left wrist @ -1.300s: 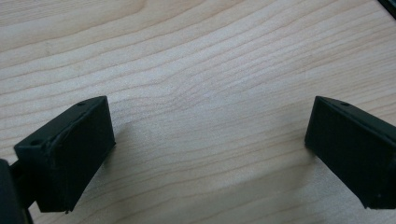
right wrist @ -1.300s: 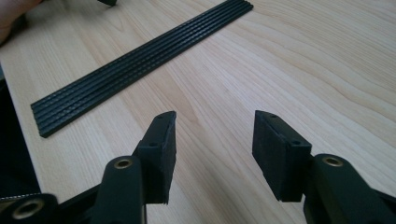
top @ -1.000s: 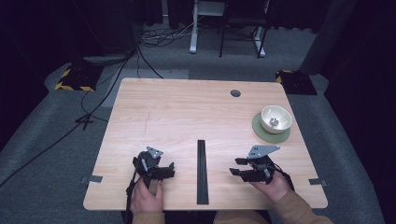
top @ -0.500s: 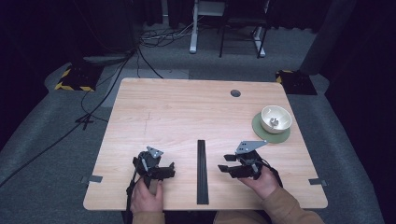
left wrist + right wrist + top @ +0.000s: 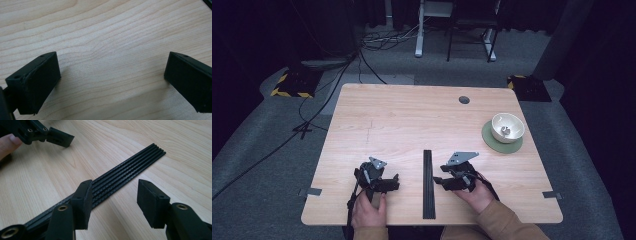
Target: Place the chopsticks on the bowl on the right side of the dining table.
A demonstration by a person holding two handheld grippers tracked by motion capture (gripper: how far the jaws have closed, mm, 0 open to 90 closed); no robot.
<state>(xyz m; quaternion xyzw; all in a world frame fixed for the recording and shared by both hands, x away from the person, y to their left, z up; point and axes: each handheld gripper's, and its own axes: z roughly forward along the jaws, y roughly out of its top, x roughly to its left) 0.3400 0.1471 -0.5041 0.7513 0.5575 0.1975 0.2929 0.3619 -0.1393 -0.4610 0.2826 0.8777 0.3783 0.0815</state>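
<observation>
A long black ribbed strip (image 5: 428, 184) lies flat at the table's front middle, running front to back. My left gripper (image 5: 388, 182) rests just left of it, held by a hand, and its jaws stand wide open over bare wood (image 5: 112, 62). My right gripper (image 5: 443, 180) sits close on the strip's right side and points toward it. In the right gripper view that gripper (image 5: 112, 200) is open, with the strip (image 5: 125, 173) running diagonally just beyond its left jaw and nothing between the jaws. The left gripper (image 5: 47, 133) also appears there at the upper left.
A white bowl (image 5: 507, 127) with something small inside stands on a round green mat (image 5: 492, 141) at the right. A dark cable hole (image 5: 464, 100) sits near the far edge. Tape tabs mark the front corners. Cables and chair legs lie on the floor beyond.
My right gripper has moved left, from the right side of the table to right beside the black strip. The left gripper has stayed where it was.
</observation>
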